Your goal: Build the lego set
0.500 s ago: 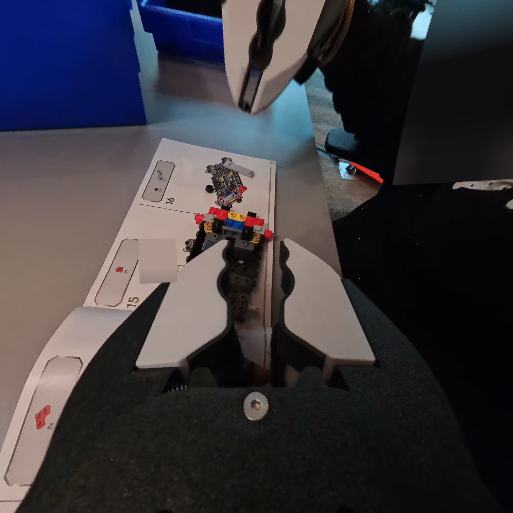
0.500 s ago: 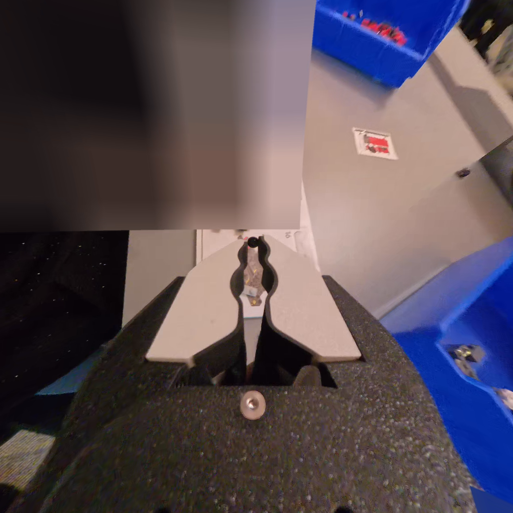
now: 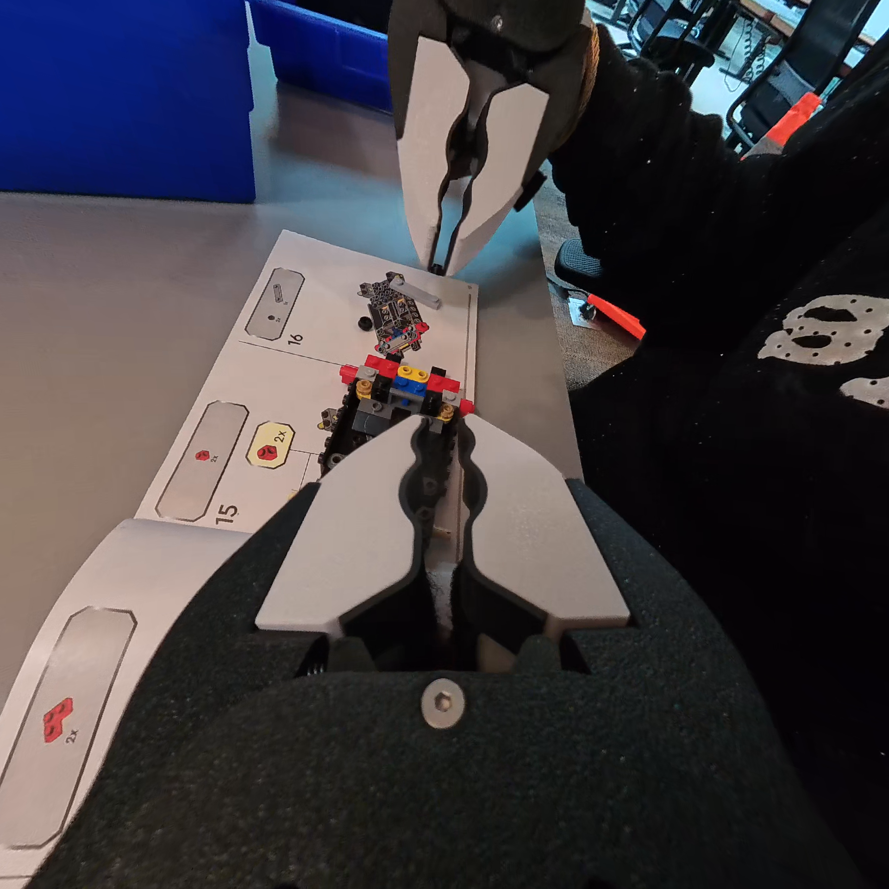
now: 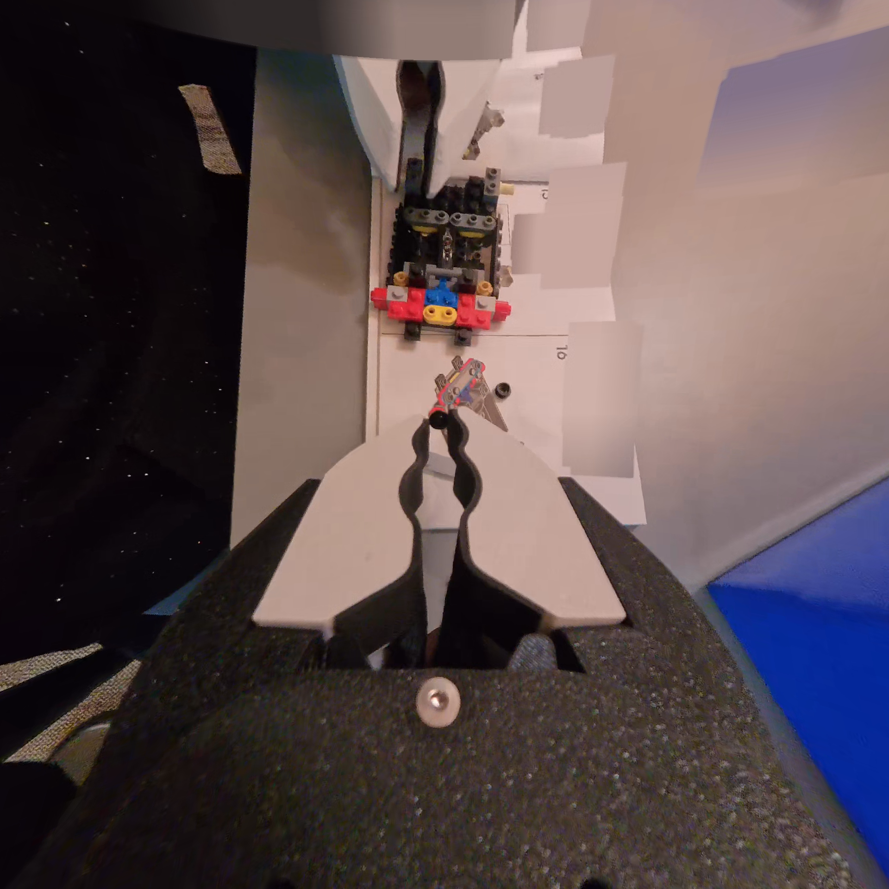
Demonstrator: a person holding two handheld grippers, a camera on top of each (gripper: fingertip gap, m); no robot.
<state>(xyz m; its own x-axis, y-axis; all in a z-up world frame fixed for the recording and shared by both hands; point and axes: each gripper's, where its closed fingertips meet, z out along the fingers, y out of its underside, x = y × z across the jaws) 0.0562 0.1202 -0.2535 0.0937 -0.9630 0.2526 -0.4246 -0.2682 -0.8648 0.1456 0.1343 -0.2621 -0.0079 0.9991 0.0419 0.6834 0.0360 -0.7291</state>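
Black foam fills the bottom of my left wrist view, and my left gripper (image 3: 440, 423) has narrowed since half a second ago: its fingers now close on the black rear of the lego model (image 3: 401, 394), which sits on the instruction booklet (image 3: 269, 365). My right gripper (image 3: 438, 269) has come down from high above to the booklet's far edge, just beside a loose grey beam (image 3: 414, 294).

From my right wrist view, the right gripper (image 4: 438, 422) pinches a small black round piece (image 4: 438, 422) at its tips. The model (image 4: 442, 269) lies ahead, with another black round piece (image 4: 502, 389) on the page. I judge the model is now braced for fitting this piece.
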